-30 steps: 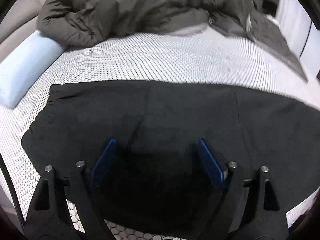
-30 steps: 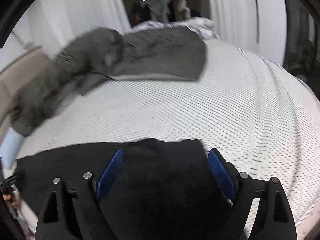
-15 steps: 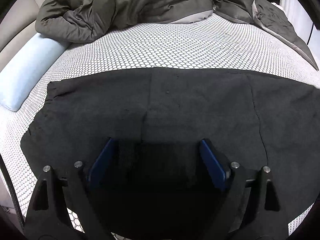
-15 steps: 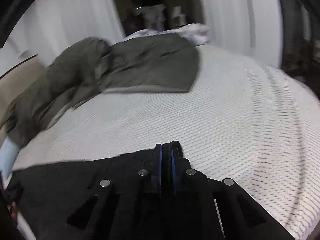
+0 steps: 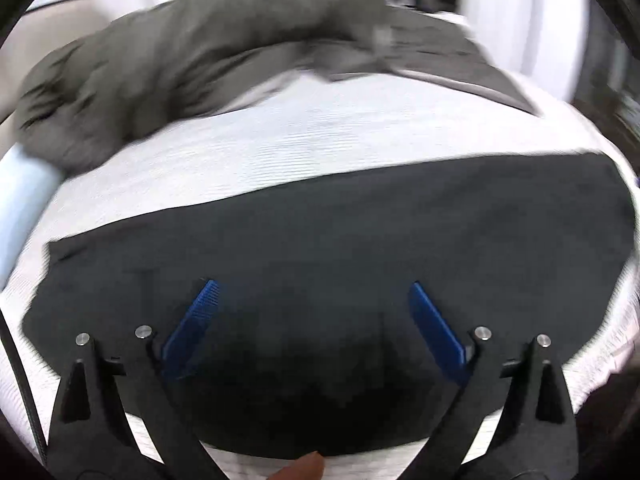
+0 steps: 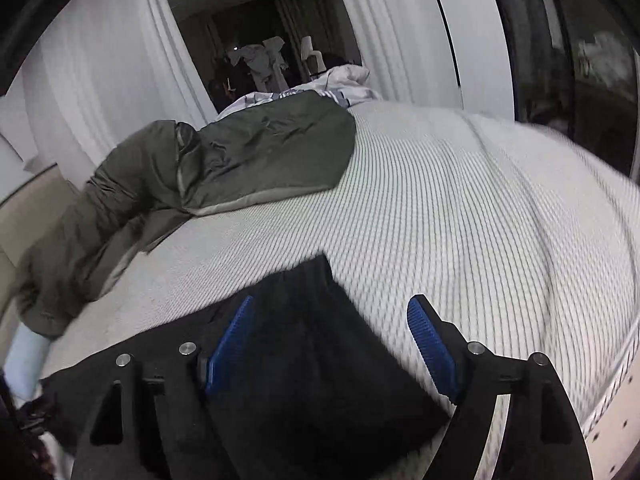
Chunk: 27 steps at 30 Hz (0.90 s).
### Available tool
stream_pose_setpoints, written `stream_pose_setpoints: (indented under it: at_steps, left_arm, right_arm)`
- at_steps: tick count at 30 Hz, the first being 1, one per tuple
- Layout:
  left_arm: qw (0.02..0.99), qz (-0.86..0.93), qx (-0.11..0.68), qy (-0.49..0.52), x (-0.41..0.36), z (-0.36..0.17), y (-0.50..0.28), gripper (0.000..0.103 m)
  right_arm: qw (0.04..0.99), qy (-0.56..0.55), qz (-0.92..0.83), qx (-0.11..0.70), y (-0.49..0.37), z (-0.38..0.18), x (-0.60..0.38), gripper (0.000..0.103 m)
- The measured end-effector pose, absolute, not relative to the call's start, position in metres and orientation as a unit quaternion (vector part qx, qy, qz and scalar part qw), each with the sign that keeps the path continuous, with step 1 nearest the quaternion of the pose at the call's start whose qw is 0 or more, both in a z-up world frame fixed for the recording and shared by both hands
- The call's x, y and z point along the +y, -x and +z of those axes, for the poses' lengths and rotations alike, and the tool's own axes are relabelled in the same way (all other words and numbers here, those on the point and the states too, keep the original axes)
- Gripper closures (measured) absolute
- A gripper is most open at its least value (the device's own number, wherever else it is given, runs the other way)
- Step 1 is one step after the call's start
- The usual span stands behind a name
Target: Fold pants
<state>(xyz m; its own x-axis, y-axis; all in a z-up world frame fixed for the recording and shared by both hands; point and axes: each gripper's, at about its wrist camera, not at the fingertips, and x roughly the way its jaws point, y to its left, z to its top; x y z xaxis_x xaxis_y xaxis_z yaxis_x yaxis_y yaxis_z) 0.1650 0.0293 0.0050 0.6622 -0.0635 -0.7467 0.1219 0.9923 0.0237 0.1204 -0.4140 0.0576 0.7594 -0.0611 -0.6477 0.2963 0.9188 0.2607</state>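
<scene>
Black pants [image 5: 320, 248] lie flat across the near part of a bed with a white honeycomb-patterned cover [image 5: 320, 136]. My left gripper [image 5: 314, 292] is open and hovers over the pants' middle, blue pads spread wide, nothing between them. My right gripper [image 6: 330, 306] is open over the right end of the pants [image 6: 304, 360], whose corner [image 6: 322, 264] points away from me. The pants' end lies between and under the right fingers, not pinched.
A crumpled dark grey duvet [image 5: 200, 52] fills the far side of the bed, also in the right wrist view [image 6: 248, 156]. A light blue pillow [image 5: 20, 208] lies at the left edge. White curtains [image 6: 120, 68] and a dark doorway stand behind.
My right gripper, open a second ago, shut on the pants' end and has opened again. My left gripper stayed open, and its view has swung, now blurred.
</scene>
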Motion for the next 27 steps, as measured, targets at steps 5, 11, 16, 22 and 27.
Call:
stream_pose_setpoints:
  at_steps: [5,11,16,22,27]
  left_arm:
    - [0.903,-0.143,0.399,-0.066,-0.049,0.003,-0.145,0.006]
    - [0.889,-0.209,0.394,-0.105,-0.119,-0.007,-0.121,0.001]
    - [0.864,-0.237,0.411,-0.172,-0.169,-0.029,-0.115,0.001]
    - [0.863,-0.218,0.44,-0.118,-0.154,-0.035,-0.13,0.001]
    - [0.865,-0.222,0.436,-0.111,-0.129,-0.026,-0.122,0.001]
  right_arm:
    - [0.913,-0.222,-0.027,0.342,-0.067,0.046,-0.41,0.023]
    - [0.849,-0.26,0.106,0.448,-0.047,-0.001,-0.387,0.023]
    - [0.833,-0.274,0.168,0.45,-0.068,-0.011,-0.359,0.023]
    - [0.868,-0.32,0.148,0.35,-0.083,0.021,-0.366,0.024]
    - [0.86,-0.297,0.144,0.39,-0.075,0.021,-0.349,0.023]
